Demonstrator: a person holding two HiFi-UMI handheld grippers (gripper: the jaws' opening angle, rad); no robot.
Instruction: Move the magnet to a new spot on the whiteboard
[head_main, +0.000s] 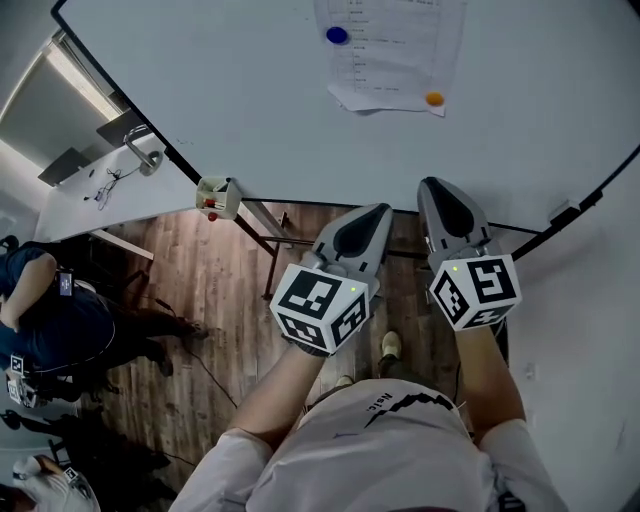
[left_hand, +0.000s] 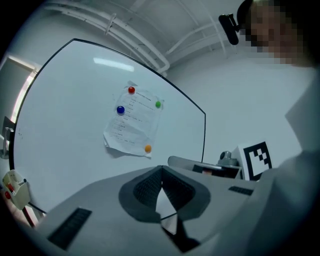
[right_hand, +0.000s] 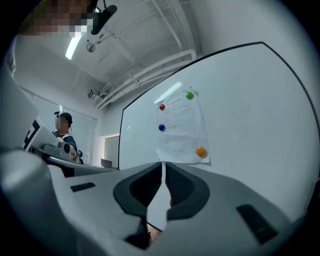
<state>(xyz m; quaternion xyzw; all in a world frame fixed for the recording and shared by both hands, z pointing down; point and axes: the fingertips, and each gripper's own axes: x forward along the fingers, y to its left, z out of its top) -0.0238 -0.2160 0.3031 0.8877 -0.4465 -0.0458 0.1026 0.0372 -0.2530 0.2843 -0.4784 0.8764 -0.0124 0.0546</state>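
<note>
A: Magnets first: where, and which way do they point?
B: Four round buttons on the whiteboard (head_main: 250, 100), all pinning one printed sheet (head_main: 392, 50) about mid-board, away from its edges. Red magnet (left_hand: 131, 90) is on the sheet's top left corner and green magnet (left_hand: 158, 104) on the top right corner. Blue magnet (head_main: 337, 35) is on the left edge, orange magnet (head_main: 434, 99) by the bottom right corner. They're round, so no long axis — flat on the board, domes facing out. Can't tell which one is the task's.
A: Sheet?
B: Long side runs up and down the board, a bit tilted. The bottom left corner lifts off the surface.
A: Grippers?
B: Left gripper (head_main: 378, 213) has its pads pressed together with nothing between. Right gripper (head_main: 437, 190) is the same, closed on nothing, with only a hairline slit. They're side by side, noses aimed at the board, below its bottom edge in the head view — well apart from every magnet.
A: Board, room?
B: Glossy white board in a thin black frame, with a small marker holder (head_main: 218, 197) at its bottom edge. Wood floor (head_main: 220, 300), a white table (head_main: 100, 195) to the left, a person (head_main: 50, 310) in dark blue near it, and white pipes (left_hand: 112, 22) along the ceiling.
</note>
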